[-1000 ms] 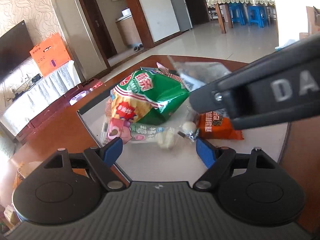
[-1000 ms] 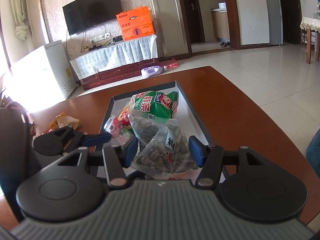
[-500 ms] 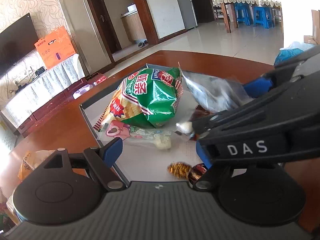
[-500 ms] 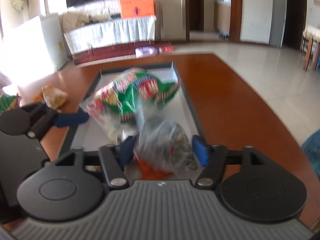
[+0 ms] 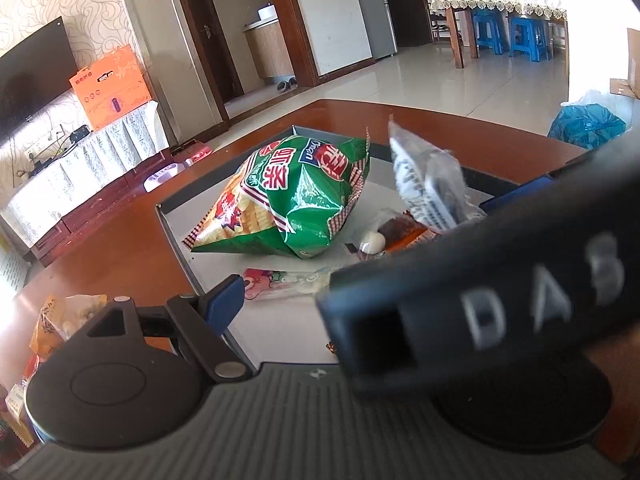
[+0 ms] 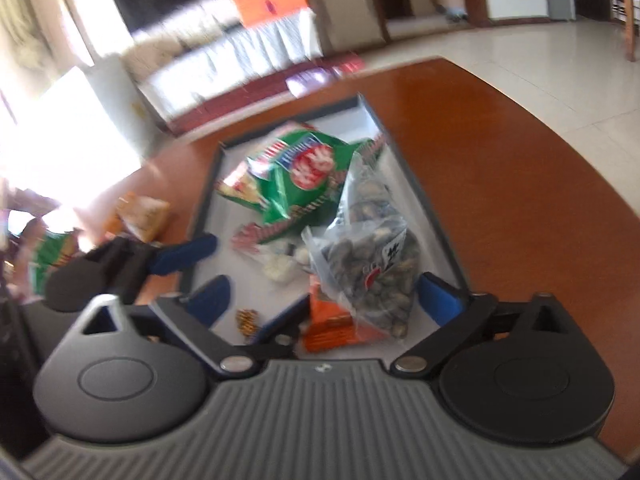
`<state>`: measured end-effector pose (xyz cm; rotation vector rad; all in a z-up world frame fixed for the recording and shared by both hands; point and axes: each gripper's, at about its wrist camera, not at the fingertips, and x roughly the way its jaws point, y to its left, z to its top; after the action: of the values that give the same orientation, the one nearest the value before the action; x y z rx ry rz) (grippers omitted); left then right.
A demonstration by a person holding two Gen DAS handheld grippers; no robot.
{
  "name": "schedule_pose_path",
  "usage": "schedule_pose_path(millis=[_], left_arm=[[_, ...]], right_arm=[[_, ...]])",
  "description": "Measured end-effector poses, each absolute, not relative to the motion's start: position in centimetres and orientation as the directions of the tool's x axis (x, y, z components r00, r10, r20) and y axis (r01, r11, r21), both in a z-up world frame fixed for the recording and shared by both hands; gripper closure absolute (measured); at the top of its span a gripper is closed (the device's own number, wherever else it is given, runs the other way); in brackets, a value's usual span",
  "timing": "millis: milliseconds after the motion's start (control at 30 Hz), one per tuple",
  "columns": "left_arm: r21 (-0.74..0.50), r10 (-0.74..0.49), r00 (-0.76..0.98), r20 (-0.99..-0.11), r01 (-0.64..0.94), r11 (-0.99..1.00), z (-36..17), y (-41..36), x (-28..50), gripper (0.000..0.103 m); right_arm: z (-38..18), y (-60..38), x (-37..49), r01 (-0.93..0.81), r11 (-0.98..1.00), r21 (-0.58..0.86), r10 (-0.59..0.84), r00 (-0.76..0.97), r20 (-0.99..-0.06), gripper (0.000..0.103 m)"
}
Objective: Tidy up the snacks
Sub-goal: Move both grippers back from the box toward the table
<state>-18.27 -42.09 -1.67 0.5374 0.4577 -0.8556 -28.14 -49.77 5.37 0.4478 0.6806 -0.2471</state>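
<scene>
Right tongs (image 6: 324, 296) opening around the seed bag (image 6: 370, 264); left tongs wide, one finger hidden.

In the left wrist view the body of the right gripper (image 5: 480, 312) crosses in front and hides the right finger of the left gripper (image 5: 320, 304), so only its left blue pad shows. It also covers the lower part of the clear seed bag (image 5: 432, 188), most of the orange packet (image 5: 404, 234) and nearly all of a small wrapped candy (image 5: 331, 347) just ahead of the gripper. The right wrist view is blurred by motion; the print on the green chip bag (image 6: 304, 176) cannot be read there.
</scene>
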Motion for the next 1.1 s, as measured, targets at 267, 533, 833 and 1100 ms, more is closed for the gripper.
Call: schedule_pose_path(millis=[267,533,833,1100], left_arm=[[0.260,-0.592,0.570,-0.570,0.808,0.528,-1.8,-41.7,-18.8,0.018],[0.257,-0.631,0.565,-0.532,0.817,0.516,-0.5,-38.6,-19.8,0.016],[0.276,-0.649,0.612,-0.452,0.788,0.551,1.4,-33.7,-20.6,0.015],[0.334,-0.512,0.730,-0.453,0.672,0.661,2.5,-25.1,-17.7,0.007]], right_arm=[[5.9,-49.4,-28.7,0.339,0.892,0.298,-0.060,0.743,-0.666,0.000],[10.3,-46.9,-34.3,0.348,0.916,0.202,-0.231,0.866,-0.444,0.000],[12.5,-44.5,-35.0,0.377,0.906,0.191,-0.330,0.913,-0.240,0.000],[12.2,-40.6,-30.7,0.192,0.948,0.253,-0.126,0.958,-0.257,0.000]])
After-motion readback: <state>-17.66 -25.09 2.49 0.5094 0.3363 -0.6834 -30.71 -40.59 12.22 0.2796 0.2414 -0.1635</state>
